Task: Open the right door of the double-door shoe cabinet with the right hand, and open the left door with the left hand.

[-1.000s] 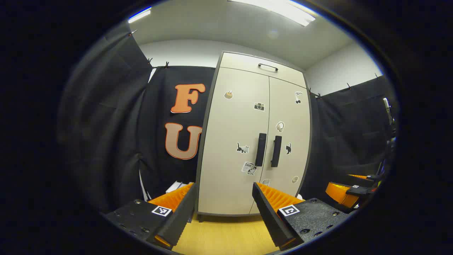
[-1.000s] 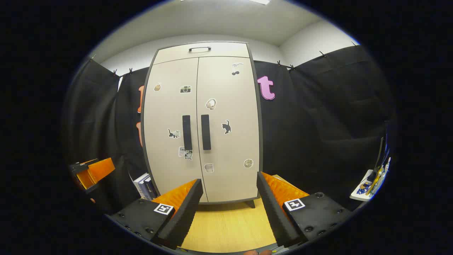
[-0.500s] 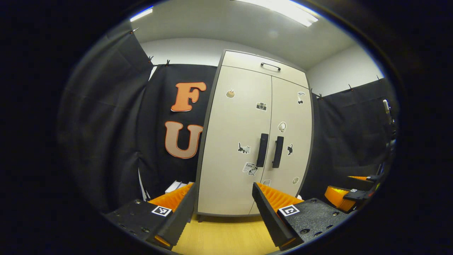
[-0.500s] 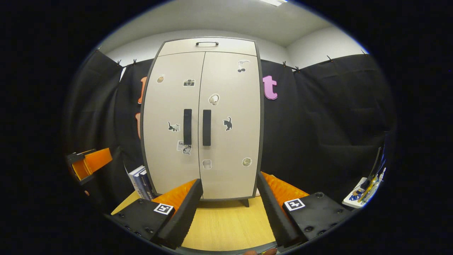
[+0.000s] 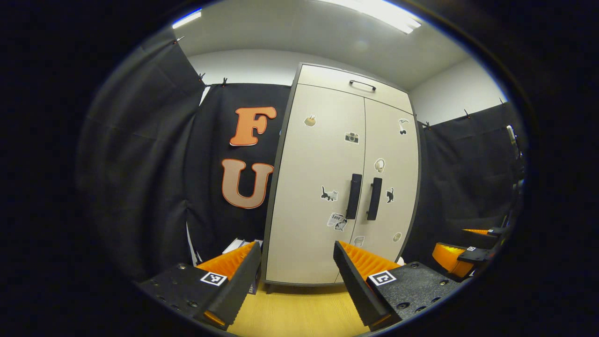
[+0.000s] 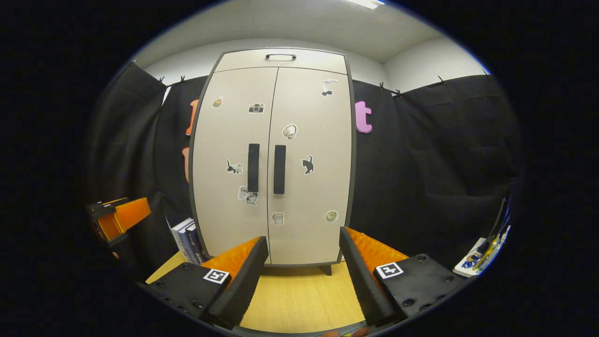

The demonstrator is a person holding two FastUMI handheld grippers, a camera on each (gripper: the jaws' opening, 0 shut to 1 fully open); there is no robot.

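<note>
cabinet: the shoe cabinet [image 6: 273, 154] stood upright on the wooden tabletop [image 6: 299, 297], both doors closed, so no idea what was inside
handles: two dark bars, left handle [image 6: 253, 167] and right handle [image 6: 279, 169], both vertical, side by side at the middle seam
left gripper [image 5: 297, 281]: jaws wide apart, holding nothing, well back from the doors
right gripper [image 6: 304, 276]: same deal, gaping and empty
stickers: nine-ish on the doors
</note>
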